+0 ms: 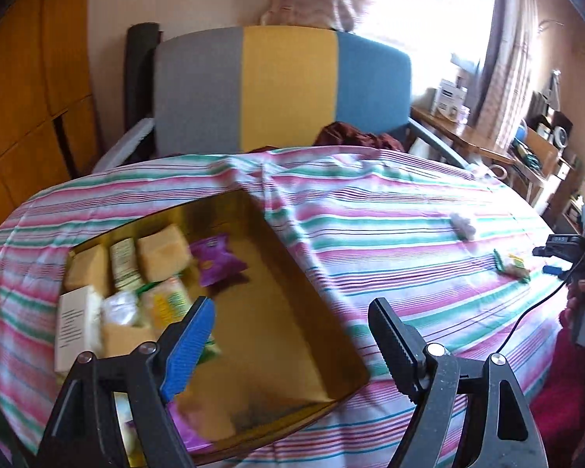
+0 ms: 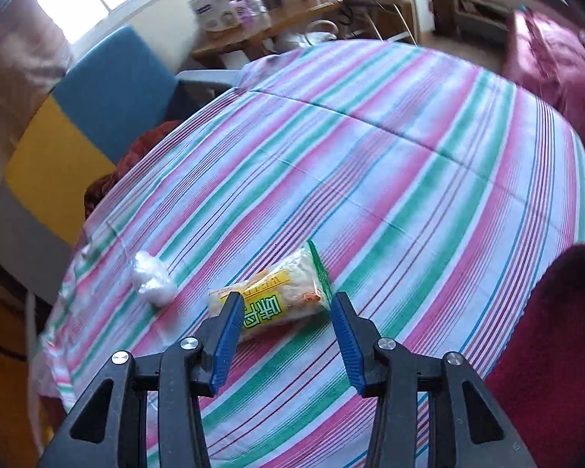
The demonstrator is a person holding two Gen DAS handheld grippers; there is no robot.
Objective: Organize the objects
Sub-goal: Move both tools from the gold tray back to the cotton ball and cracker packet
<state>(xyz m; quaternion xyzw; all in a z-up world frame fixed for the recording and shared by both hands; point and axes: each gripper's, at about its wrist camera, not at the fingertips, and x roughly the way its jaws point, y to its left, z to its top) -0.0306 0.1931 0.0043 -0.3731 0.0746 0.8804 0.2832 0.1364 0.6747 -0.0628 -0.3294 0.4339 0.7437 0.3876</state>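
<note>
The striped pink, green and white tablecloth [image 2: 409, 179] lies bare across its far and right-hand stretches, leaving wide passage. Two things interrupt it: a yellow-and-green plastic snack packet [image 2: 277, 304] and, just beside it, a small white crumpled wrapper [image 2: 154, 277]. The gold rectangular tin box [image 1: 312, 304] (half packed with snack packets) has its right half free. A grey, yellow and blue upholstered chair back [image 1: 284, 89] walls the far edge.

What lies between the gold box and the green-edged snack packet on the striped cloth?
In the left wrist view, only bare striped cloth lies between the gold box and the snack packet.
</note>
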